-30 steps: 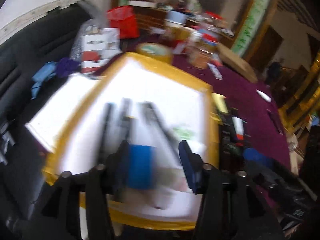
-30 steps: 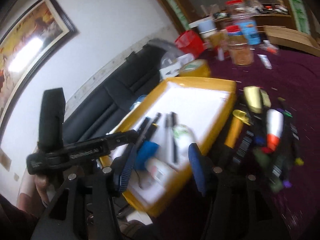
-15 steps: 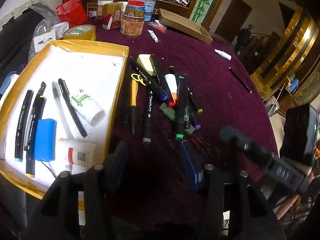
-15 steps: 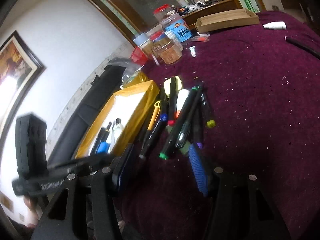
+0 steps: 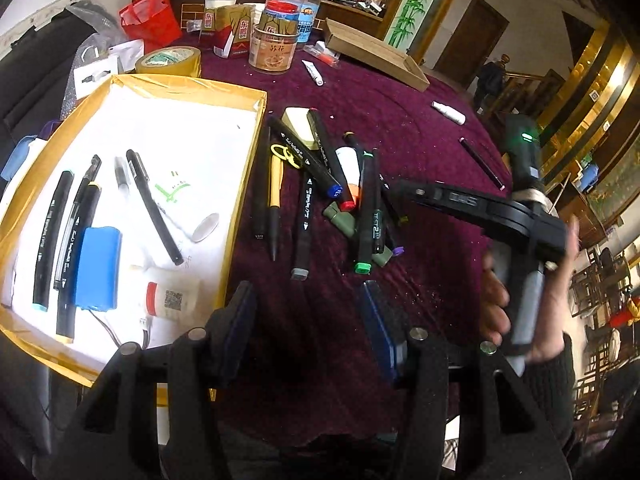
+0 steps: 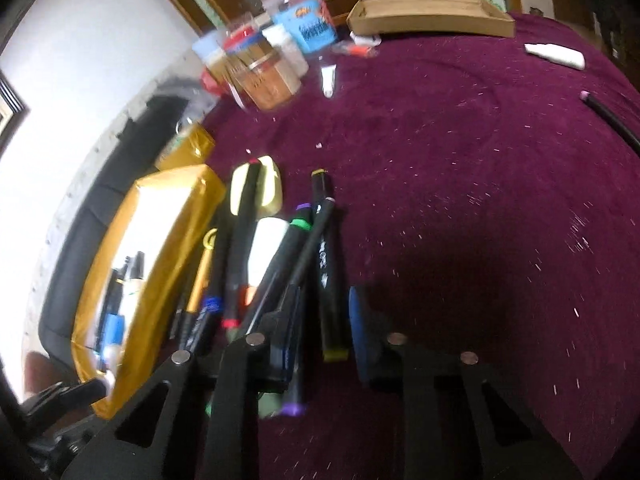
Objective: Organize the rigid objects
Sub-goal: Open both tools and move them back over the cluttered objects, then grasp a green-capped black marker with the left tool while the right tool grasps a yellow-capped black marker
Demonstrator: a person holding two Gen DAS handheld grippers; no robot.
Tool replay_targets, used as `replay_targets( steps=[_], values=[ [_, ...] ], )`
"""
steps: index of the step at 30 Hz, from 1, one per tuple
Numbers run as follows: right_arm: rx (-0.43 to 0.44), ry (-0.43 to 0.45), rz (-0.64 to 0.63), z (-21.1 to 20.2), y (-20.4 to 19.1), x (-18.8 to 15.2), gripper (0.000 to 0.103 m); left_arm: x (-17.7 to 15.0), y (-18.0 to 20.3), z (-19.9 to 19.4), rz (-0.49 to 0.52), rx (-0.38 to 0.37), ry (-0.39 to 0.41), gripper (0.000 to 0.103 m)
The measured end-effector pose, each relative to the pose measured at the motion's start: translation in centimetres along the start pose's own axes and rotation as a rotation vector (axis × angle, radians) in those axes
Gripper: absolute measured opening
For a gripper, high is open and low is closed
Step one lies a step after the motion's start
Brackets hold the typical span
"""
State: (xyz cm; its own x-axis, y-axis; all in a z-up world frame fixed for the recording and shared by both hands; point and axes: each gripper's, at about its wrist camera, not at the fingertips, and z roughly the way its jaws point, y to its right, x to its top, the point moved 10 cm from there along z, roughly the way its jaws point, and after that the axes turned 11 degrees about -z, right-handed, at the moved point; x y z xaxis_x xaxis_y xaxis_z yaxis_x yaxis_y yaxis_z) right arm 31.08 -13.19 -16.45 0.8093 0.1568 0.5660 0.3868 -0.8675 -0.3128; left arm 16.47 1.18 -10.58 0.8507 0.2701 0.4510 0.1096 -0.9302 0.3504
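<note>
Moved since a second ago: both tongs, from over the yellow box (image 5: 240,208) on the left across to the pen pile (image 5: 340,200) on the purple surface (image 5: 420,140)

Left tongs (image 5: 306,296) wide open with nothing between, hanging over bare cloth just right of the box

Right tongs (image 6: 323,296) just been closing around a black marker with a yellow end (image 6: 326,240) at the right side of the pile; too blurry to tell if the pads press on it yet

Partly done, by the look of it. Already in the box: a few black pens (image 5: 152,204), a blue block (image 5: 98,268) and a small white bottle with a red cap (image 5: 172,300), all at the near end, with lots of white floor still free at the far end

Still out on the surface: about ten markers and pens crossed over each other, a yellow pen (image 5: 275,188), a pale sticky-note pad (image 5: 298,128) at the far end of the pile, plus a white tube (image 5: 448,112) and a thin dark pen (image 5: 480,160) far off to the right

Marker itself: long, straight, hard, black body with white writing, lying flat beside the others
</note>
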Motion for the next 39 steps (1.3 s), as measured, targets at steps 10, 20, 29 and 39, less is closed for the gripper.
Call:
replay_targets(
  steps=[10, 20, 29, 39],
  values=[
    [-0.065, -0.018, -0.048, 0.9, 0.2, -0.9, 0.014, -0.2, 0.4, 1.2, -0.006, -0.015, -0.038, 0.052],
    [-0.189, 0.027, 0.064, -4.7, 3.2, -6.5, 0.014, 0.3, 4.3, 3.4, 0.108, -0.016, -0.045, 0.052],
    [-0.205, 0.085, 0.043, -5.5, 3.3, -7.5, 0.015, 2.8, 5.6, 8.9, 0.125, 0.015, -0.104, 0.024],
    [-0.197, 0.097, 0.049, -5.6, 3.2, -7.4, 0.015, 3.1, 6.9, 10.9, 0.126, 0.008, -0.116, 0.013]
  ],
)
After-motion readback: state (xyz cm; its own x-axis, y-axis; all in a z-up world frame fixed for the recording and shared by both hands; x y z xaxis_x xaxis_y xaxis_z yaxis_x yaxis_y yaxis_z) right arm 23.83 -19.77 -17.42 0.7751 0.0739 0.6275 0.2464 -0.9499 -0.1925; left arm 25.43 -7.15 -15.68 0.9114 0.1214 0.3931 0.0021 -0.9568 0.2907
